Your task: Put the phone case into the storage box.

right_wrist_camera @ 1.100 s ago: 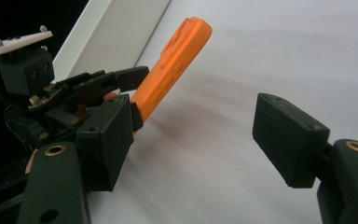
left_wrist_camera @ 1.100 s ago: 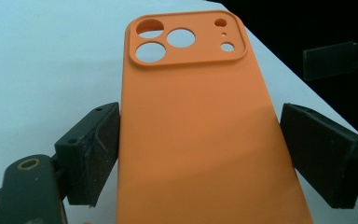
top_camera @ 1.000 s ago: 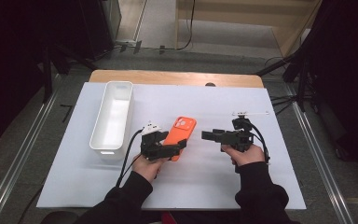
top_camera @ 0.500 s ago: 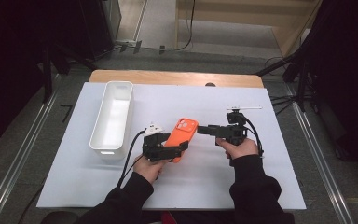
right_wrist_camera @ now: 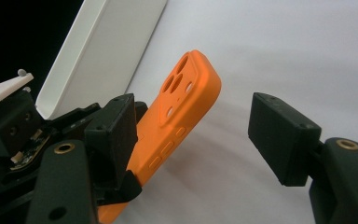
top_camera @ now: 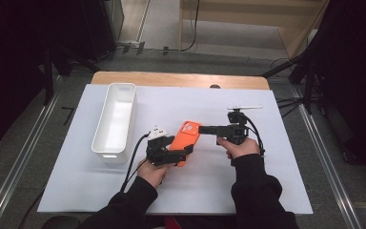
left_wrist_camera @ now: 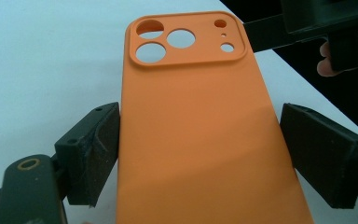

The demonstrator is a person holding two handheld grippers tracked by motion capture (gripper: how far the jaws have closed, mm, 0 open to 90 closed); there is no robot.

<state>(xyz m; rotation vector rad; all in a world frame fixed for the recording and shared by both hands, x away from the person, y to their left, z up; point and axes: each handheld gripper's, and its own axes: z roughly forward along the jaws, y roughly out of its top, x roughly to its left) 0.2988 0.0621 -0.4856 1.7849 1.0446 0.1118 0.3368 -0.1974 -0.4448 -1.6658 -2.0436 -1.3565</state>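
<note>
The orange soft-rubber phone case (top_camera: 186, 141) sits just below the centre of the high view on the white table cover (top_camera: 271, 181), its camera cut-outs pointing toward the upper right. The left gripper (left_wrist_camera: 200, 158) straddles the case's lower half with 2 pads beside the long edges; whether they press it or merely flank it I cannot tell. That hold likely steadies the case so the other tool can meet its free end. The right gripper (right_wrist_camera: 205, 135) comes in from the right with its jaws spread wide, the case's camera end between them and untouched. The long white plastic bin (top_camera: 115, 119) lies at the left, apart from both hands, and bare cover surrounds them.
</note>
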